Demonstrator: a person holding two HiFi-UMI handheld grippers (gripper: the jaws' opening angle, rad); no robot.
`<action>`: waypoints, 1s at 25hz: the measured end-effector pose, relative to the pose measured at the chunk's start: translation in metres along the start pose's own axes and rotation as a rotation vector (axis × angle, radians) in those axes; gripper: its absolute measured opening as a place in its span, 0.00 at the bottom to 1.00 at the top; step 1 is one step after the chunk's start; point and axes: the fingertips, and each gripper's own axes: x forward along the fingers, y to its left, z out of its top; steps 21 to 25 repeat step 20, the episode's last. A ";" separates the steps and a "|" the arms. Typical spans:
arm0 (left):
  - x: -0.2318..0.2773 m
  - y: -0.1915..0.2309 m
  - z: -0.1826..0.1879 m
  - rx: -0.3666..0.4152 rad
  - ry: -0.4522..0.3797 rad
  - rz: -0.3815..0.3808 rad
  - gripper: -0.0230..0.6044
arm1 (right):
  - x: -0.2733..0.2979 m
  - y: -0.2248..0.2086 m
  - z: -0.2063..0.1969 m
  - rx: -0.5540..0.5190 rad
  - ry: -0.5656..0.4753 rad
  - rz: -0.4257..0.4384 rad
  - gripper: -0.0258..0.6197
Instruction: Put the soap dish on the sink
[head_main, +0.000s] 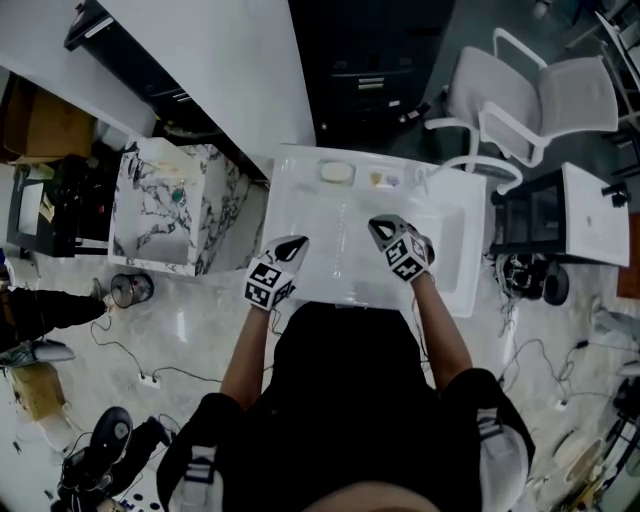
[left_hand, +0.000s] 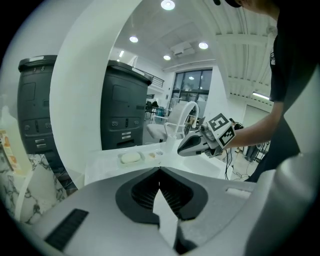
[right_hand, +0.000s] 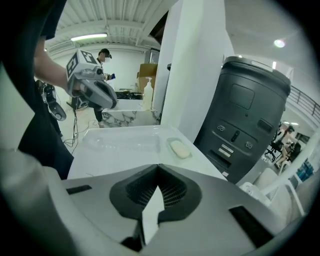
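The soap dish (head_main: 336, 173) holds a pale oval bar and rests on the far edge of the white sink (head_main: 300, 205). It also shows in the left gripper view, soap dish (left_hand: 131, 158), and in the right gripper view, soap dish (right_hand: 180, 149). My left gripper (head_main: 293, 244) hovers over the sink's near left part, well short of the dish. My right gripper (head_main: 381, 229) hangs over the near right part. In their own views the left gripper (left_hand: 159, 170) and right gripper (right_hand: 158, 166) have jaws closed tip to tip, holding nothing.
Two small items (head_main: 384, 180) lie right of the dish. A marble-patterned cabinet (head_main: 170, 205) stands left of the sink, and a dark grey machine (left_hand: 125, 107) stands behind it. White chairs (head_main: 530, 100) and a white table (head_main: 590, 215) are at right. Cables run over the floor.
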 end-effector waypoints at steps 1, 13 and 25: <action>0.000 -0.003 0.002 0.002 -0.001 0.004 0.04 | -0.006 0.001 0.002 0.022 -0.025 -0.002 0.03; 0.002 -0.055 0.015 -0.061 -0.065 0.033 0.04 | -0.070 0.009 -0.017 0.232 -0.234 -0.009 0.03; 0.008 -0.086 0.000 -0.007 -0.040 0.065 0.04 | -0.098 0.024 -0.045 0.250 -0.261 0.023 0.03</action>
